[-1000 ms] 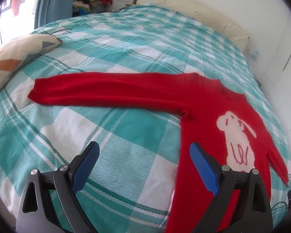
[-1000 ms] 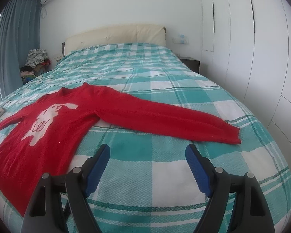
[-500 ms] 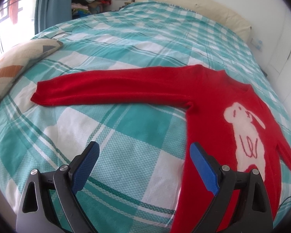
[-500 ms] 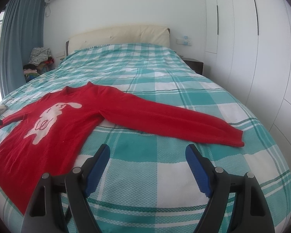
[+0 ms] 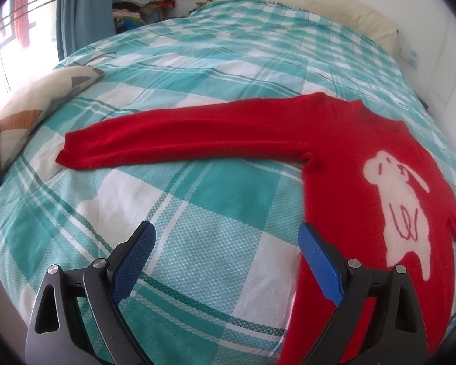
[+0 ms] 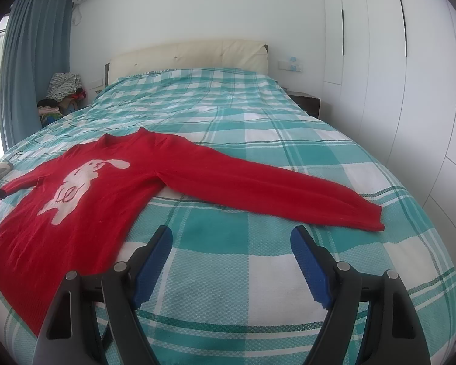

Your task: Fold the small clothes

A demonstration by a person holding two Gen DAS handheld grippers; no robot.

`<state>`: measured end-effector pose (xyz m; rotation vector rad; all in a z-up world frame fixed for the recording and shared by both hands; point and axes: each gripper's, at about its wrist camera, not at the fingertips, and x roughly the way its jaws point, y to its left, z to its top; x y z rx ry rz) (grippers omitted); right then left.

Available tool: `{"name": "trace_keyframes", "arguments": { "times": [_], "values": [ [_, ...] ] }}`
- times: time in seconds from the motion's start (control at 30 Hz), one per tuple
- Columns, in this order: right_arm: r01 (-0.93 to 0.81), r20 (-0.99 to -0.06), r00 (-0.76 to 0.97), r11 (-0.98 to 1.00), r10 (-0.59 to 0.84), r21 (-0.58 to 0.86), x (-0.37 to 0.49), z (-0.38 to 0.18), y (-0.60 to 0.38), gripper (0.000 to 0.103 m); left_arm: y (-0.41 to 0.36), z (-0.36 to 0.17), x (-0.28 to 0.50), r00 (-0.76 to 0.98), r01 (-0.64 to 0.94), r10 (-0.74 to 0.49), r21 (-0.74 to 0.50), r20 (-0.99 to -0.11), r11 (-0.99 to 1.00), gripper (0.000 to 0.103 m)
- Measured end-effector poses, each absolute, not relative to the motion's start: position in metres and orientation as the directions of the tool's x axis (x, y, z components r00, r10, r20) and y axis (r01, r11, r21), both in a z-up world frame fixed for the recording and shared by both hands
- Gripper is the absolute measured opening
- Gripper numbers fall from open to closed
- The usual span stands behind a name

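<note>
Since a second ago my left view has swung a little: the red sweater (image 5: 343,158) now sits further right and lower in it, with more of the bed's head end showing, while my right view has barely shifted. The sweater lies flat and face up on the teal checked bedspread (image 5: 215,60), its white rabbit motif (image 5: 401,210) showing, both sleeves stretched straight out from the body. The sleeve (image 5: 179,140) on my left side ends near a patterned cushion (image 5: 36,103); the other sleeve (image 6: 273,191) reaches out away from the body toward the white wardrobe (image 6: 395,60).

My left hand-held gripper (image 5: 226,261) hangs over the bedspread just beside the sweater's side edge, jaws wide apart and holding nothing. My right hand-held gripper (image 6: 231,263) hovers near the far sleeve, also spread apart and empty. A heap of clothes (image 6: 62,88) sits beyond the sweater, by the blue curtain (image 6: 27,70).
</note>
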<state>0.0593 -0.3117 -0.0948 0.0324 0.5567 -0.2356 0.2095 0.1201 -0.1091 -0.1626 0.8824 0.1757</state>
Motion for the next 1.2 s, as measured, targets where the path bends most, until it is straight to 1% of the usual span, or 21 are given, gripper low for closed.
{"name": "trace_keyframes", "arguments": {
  "times": [0.37,0.83,1.2],
  "values": [
    [0.231,-0.527,0.823,0.972,-0.213,-0.033,0.0592,-0.0947,-0.3117,0.080,0.1179,-0.1113,0.2114,0.613,-0.213,0.100,-0.041,-0.783,0.976,0.096],
    [0.235,-0.520,0.826,0.972,-0.217,-0.032,0.0579,-0.0914,-0.3126,0.080,0.1212,-0.1158,0.2145,0.590,-0.215,0.077,-0.064,-0.804,0.974,0.096],
    [0.235,-0.523,0.825,0.972,-0.217,-0.033,0.0573,-0.0908,-0.3145,0.080,0.1219,-0.1147,0.2132,0.594,-0.212,0.063,-0.081,-0.802,0.974,0.097]
  ]
}}
